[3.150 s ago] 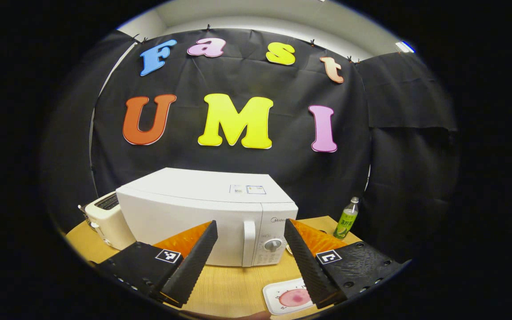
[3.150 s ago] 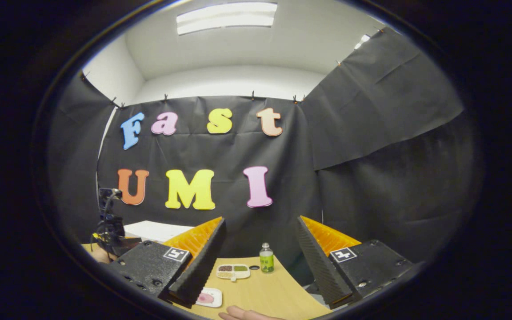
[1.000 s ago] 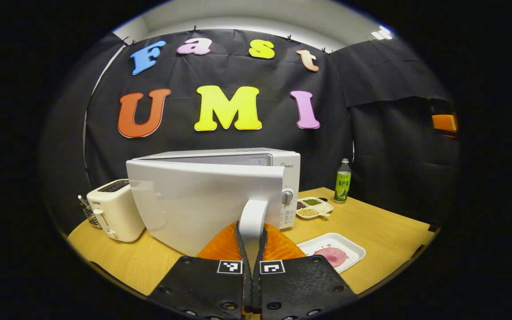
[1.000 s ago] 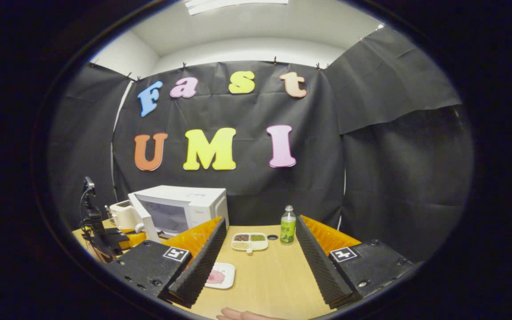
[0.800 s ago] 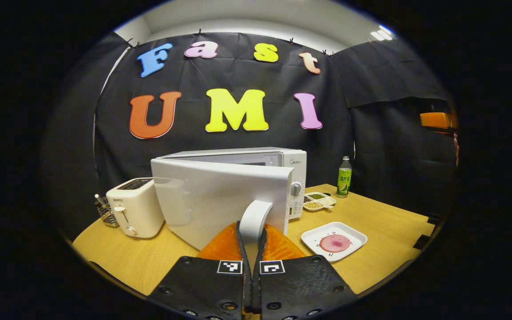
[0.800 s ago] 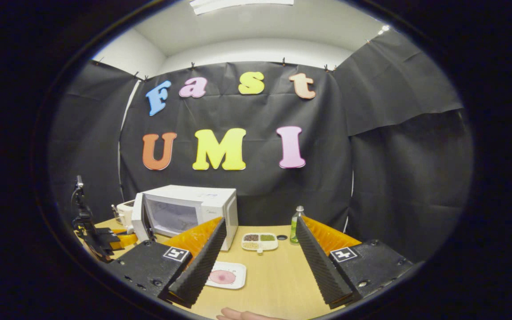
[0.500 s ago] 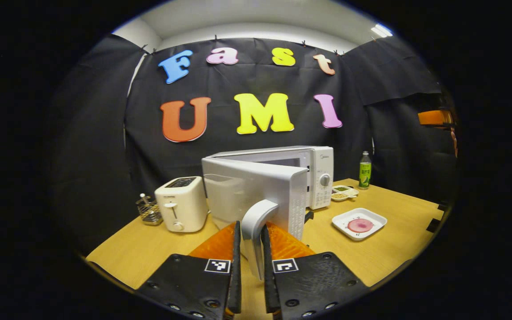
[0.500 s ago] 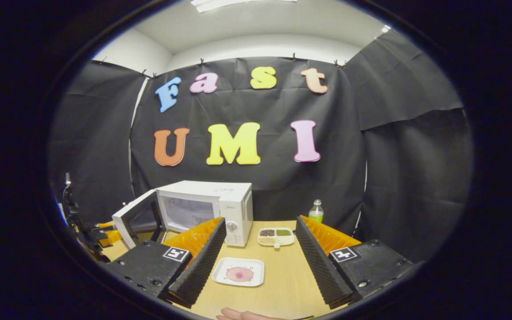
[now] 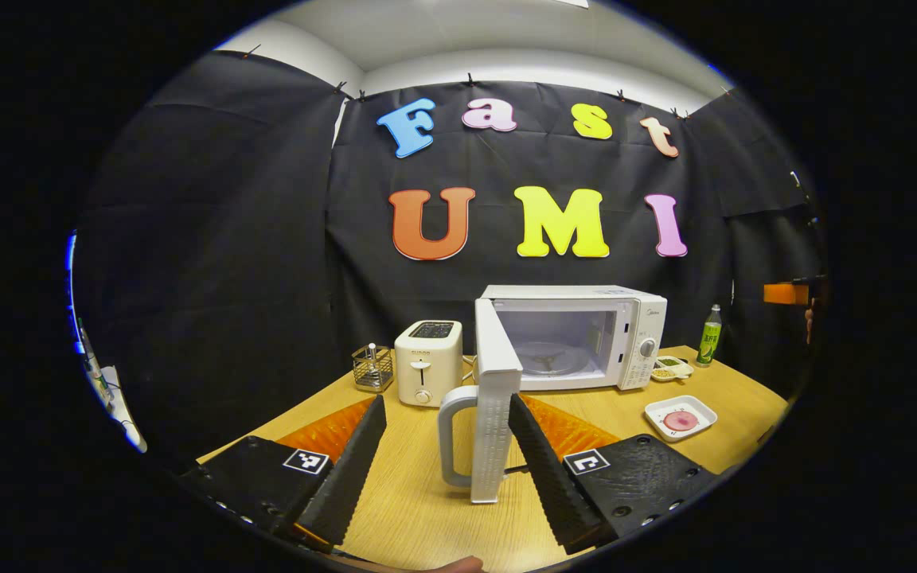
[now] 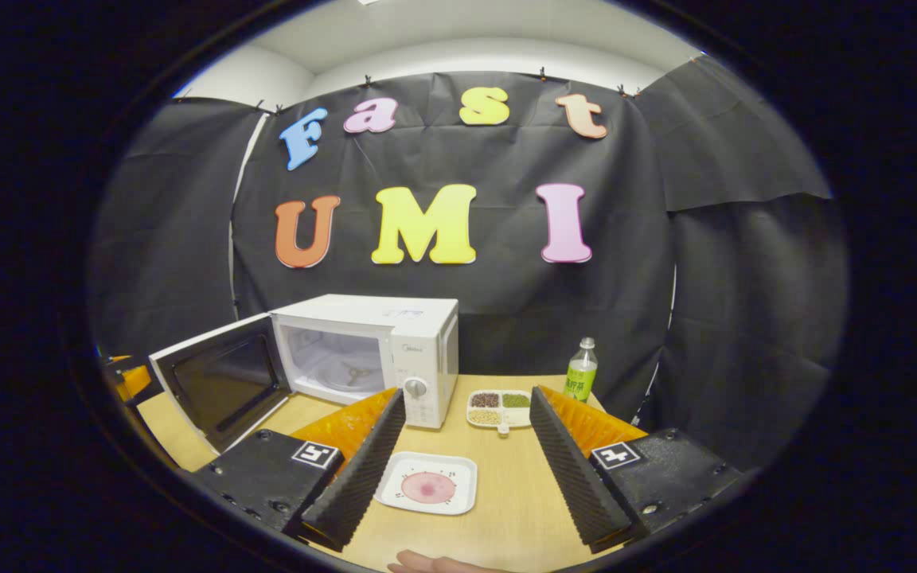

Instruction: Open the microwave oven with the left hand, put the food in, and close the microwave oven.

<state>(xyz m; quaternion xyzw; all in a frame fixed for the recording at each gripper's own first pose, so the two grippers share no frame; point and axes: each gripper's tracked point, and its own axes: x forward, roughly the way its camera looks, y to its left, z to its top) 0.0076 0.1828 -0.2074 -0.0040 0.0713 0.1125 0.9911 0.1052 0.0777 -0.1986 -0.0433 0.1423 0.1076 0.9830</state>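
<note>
The white microwave [image 9: 578, 338] stands at the back of the table with its door [image 9: 494, 414] swung wide, and the cavity with its turntable shows. My left gripper [image 9: 446, 399] is open. The door's handle [image 9: 450, 434] stands between its spread fingers, which do not press on it. The food, a pink round slice [image 10: 428, 486], lies on a white square plate [image 10: 458, 465] in front of the microwave [image 10: 379, 350]. My right gripper [image 10: 466, 394] is open and empty, hovering just above and before that plate. The plate [image 9: 701, 410] also sits right of the door in the left gripper view.
A white toaster [image 9: 428, 362] and a wire holder [image 9: 371, 368] stand left of the microwave. A divided dish of beans [image 10: 498, 406] and a green bottle [image 10: 580, 370] stand to its right. The open door [image 10: 220, 386] juts out over the wooden table [image 10: 506, 509].
My left gripper, shut on the handle, pulled the door from ajar to wide, then opened and let go. The right gripper's view swung down and left toward the plate.
</note>
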